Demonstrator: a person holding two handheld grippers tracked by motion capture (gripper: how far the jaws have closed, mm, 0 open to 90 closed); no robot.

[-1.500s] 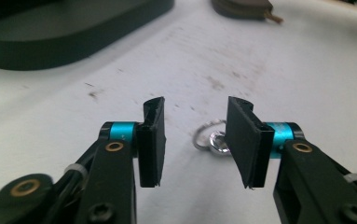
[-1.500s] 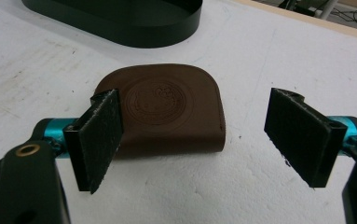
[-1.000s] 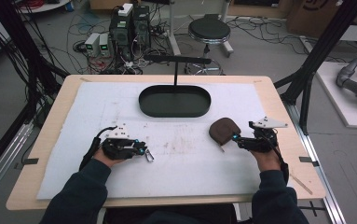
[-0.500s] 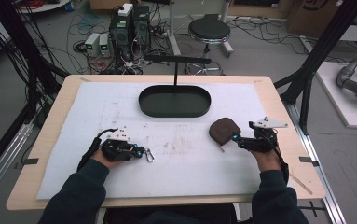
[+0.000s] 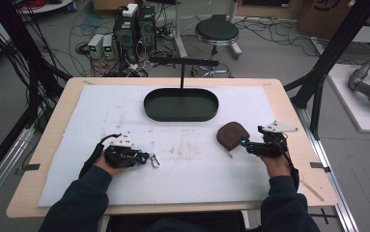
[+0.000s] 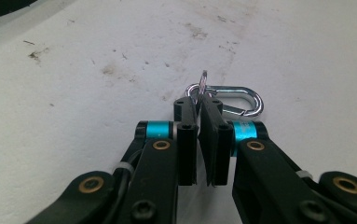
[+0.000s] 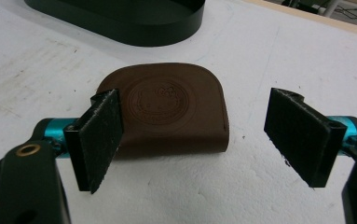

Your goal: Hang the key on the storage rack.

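Note:
A small silver carabiner [image 6: 256, 100] with a thin key ring [image 6: 203, 78] lies on the white mat. My left gripper [image 6: 198, 103] is shut on the ring, and the carabiner sticks out past the jaw tips to the right. From the high view, the left gripper [image 5: 146, 158] sits at the front left of the mat with the carabiner [image 5: 154, 161] at its tip. A brown leather pouch [image 7: 176, 107] with an embossed round emblem lies flat just ahead of my right gripper [image 7: 195, 105]. That gripper is open, its pads either side of the pouch's near edge. The pouch [image 5: 232, 134] lies left of the right gripper [image 5: 243, 143].
A black oval tray [image 5: 149, 108] with a T-shaped post [image 5: 181, 72] stands at the back middle of the white mat [image 5: 187, 174]; its wall [image 7: 120, 23] rises beyond the pouch. Cables, a stool and equipment stand on the floor behind the table.

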